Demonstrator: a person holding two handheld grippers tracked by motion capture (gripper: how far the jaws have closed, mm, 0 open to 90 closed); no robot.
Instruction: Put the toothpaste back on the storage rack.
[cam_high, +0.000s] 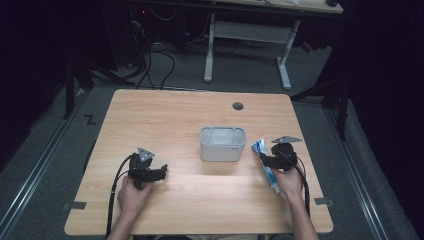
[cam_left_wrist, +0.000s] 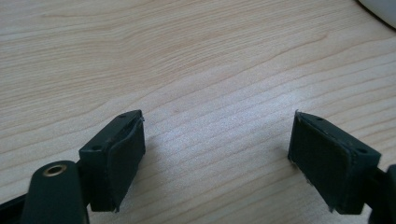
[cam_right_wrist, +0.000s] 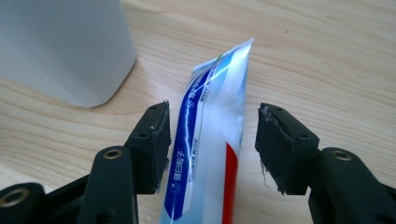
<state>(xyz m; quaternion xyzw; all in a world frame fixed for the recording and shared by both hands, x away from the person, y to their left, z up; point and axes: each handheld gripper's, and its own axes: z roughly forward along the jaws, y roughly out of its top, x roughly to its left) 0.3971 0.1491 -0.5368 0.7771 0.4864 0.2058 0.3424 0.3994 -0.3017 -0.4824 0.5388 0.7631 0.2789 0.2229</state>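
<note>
— How many things are lying on the table (cam_high: 165, 120)?
— Two: one toothpaste tube (cam_right_wrist: 210, 135) beside one grey container (cam_high: 223, 143).
— And the tongs?
— Right gripper (cam_right_wrist: 212, 140) is straddling the tube, released; left gripper (cam_left_wrist: 217, 149) is gaping over bare wood.

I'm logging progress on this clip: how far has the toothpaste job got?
Nothing looks finished: the white container holds nothing that I can see. In hand: the right gripper straddles the toothpaste tube lying on the table, with a gap at its right pad, so no grip yet. The left gripper waits open. Left, probably: close, lift, put the tube in the container.
</note>
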